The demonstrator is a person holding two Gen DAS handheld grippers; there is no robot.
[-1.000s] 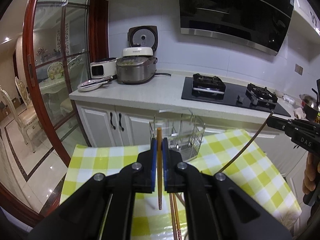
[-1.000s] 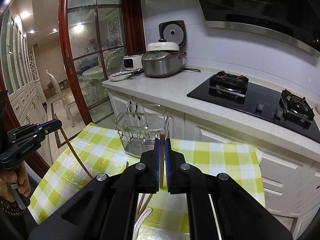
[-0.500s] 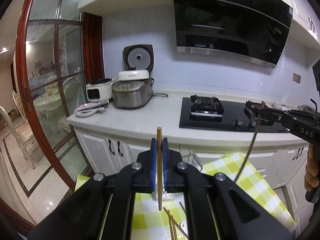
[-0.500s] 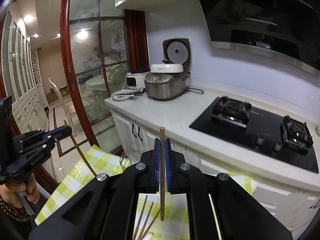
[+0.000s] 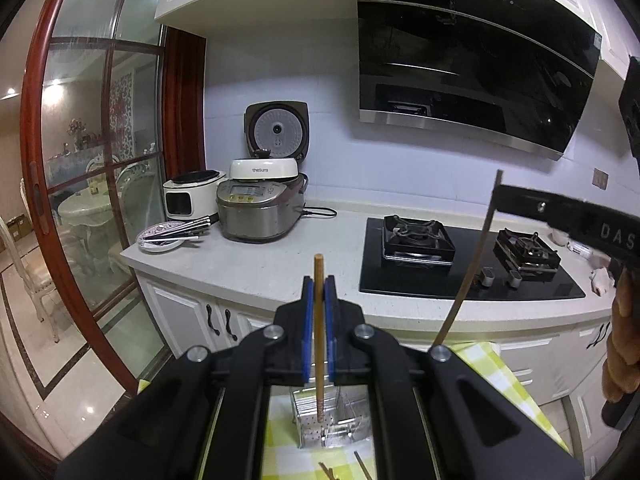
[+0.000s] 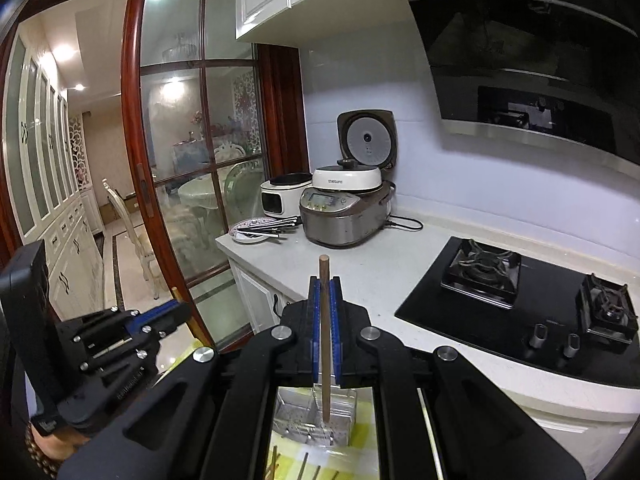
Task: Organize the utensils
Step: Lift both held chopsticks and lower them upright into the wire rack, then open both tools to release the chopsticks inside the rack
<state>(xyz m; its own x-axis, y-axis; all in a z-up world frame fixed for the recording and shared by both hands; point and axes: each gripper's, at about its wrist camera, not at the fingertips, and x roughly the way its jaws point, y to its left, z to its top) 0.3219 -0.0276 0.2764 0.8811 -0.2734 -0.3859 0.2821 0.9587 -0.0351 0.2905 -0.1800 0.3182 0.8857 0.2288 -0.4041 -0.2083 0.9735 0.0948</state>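
My left claw (image 5: 319, 320) is clamped on a light wooden chopstick (image 5: 319, 328), upright between the blue pads; my right claw (image 6: 326, 320) is pinching a darker brown chopstick (image 6: 325, 336) the same way, its tip hanging over the perforated steel utensil basket (image 6: 316, 420) on the yellow-and-white checked cloth (image 6: 362, 434); in the left view that basket (image 5: 332, 416) sits right below my stick too; to do this well I'd keep both sticks vertical, line each tip over one compartment, lower straight until the tip is inside the wire rim, and only then ease the pads apart; the risk, I reckon, is a tilted stick catching the rim; more loose chopsticks (image 5: 328, 472) lie on the cloth, waiting.
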